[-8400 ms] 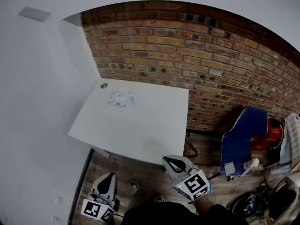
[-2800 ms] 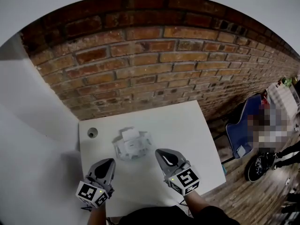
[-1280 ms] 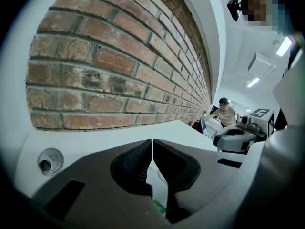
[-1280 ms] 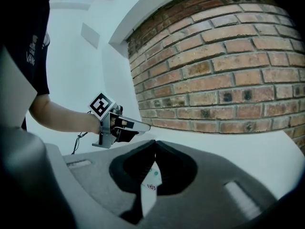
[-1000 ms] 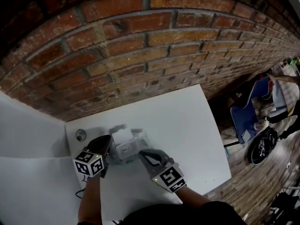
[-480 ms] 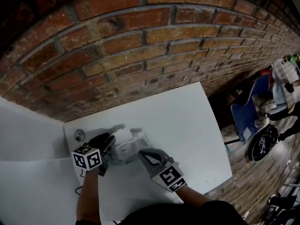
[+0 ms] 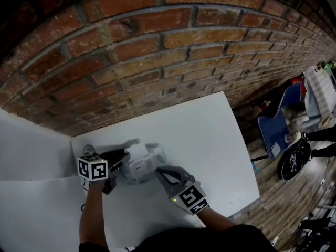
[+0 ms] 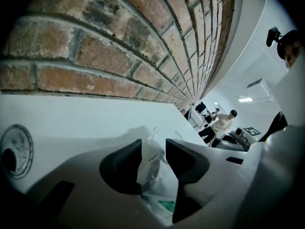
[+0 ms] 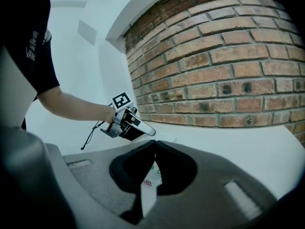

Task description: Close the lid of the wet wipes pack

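Right gripper pinches wet wipes pack, lower left. Left gripper jaws just opening, pack edge loose between. Best: anchor pack, push lid flat.

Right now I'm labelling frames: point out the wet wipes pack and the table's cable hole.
wet wipes pack [image 7: 147,165], head view, its top face.
cable hole [image 8: 15,151], left gripper view, its round cover.
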{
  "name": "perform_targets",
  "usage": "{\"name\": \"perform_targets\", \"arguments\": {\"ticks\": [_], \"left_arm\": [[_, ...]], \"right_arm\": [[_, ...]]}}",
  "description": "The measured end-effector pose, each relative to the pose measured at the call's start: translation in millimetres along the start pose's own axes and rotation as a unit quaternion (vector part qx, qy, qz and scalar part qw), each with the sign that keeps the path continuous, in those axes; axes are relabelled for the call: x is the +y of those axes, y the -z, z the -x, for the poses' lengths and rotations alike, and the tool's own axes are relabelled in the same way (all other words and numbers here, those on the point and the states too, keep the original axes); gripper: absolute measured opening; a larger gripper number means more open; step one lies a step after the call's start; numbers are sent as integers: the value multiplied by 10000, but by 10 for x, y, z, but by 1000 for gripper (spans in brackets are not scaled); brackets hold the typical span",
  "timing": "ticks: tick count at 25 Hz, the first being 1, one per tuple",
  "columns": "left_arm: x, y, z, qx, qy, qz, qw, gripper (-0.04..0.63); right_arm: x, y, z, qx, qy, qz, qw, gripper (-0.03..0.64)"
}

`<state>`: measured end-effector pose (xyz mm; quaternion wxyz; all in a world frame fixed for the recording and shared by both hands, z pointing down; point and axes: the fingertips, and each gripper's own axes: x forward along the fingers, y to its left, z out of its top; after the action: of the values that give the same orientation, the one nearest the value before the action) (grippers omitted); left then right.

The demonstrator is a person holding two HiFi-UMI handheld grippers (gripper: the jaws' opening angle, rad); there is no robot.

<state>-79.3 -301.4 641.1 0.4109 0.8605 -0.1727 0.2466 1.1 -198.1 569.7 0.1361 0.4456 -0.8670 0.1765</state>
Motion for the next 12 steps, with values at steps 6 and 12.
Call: {"name": "perform_targets", "arguments": {"ticks": [6, 12], "left_arm": [[-115, 19, -1, 144, 300, -213, 9992, 167], [-168, -41, 69, 43, 310, -492, 9983, 167]], "right_arm": [[-8, -10, 37, 5, 54, 20, 10000, -2], [-2, -21, 78, 10, 99, 34, 9999, -2]]}}
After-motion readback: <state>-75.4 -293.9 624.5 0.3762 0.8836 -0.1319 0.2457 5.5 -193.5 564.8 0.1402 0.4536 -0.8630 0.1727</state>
